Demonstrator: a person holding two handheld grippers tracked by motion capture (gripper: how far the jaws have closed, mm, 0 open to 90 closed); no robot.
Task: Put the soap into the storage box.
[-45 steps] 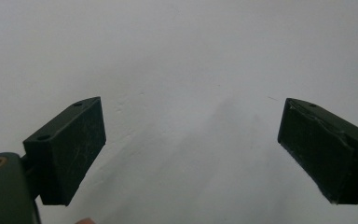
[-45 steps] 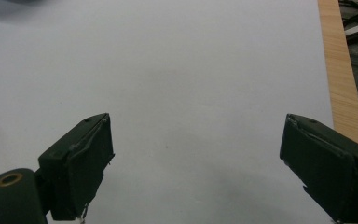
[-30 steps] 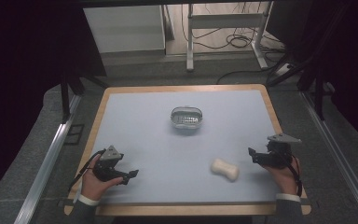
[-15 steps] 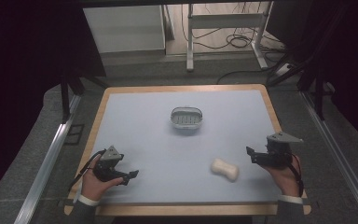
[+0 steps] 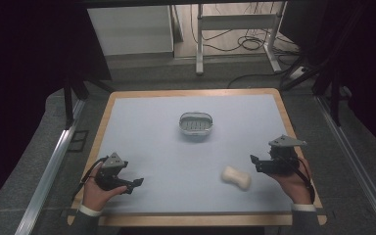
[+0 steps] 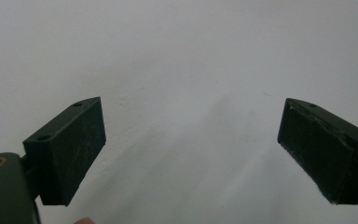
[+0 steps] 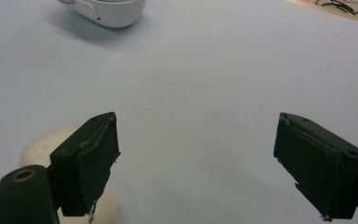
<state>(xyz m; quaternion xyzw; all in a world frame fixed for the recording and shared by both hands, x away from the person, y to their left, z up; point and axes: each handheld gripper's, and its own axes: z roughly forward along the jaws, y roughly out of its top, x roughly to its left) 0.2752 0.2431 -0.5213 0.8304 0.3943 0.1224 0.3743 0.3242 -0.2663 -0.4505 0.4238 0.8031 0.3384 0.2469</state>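
Both grippers rest jaws apart, empty; the right gripper [image 5: 255, 162] sits beside the soap [image 5: 236, 177], likely its next grab, left gripper [image 5: 136, 184] idle.

Left gripper [image 5: 136, 183]: black body, grey three-cornered plate on top, thin black cable looping off its outer side. Right gripper [image 5: 252, 159]: same black build, larger-looking grey plate, black cable trailing over the wrist. Both sleeves are dark grey with a white cuff showing at each wrist. In the gripper views, each jaw is a black rectangular block with small screw holes; pad faces are scuffed, edges frayed. A brass-coloured ring sits on the lower-left housing.
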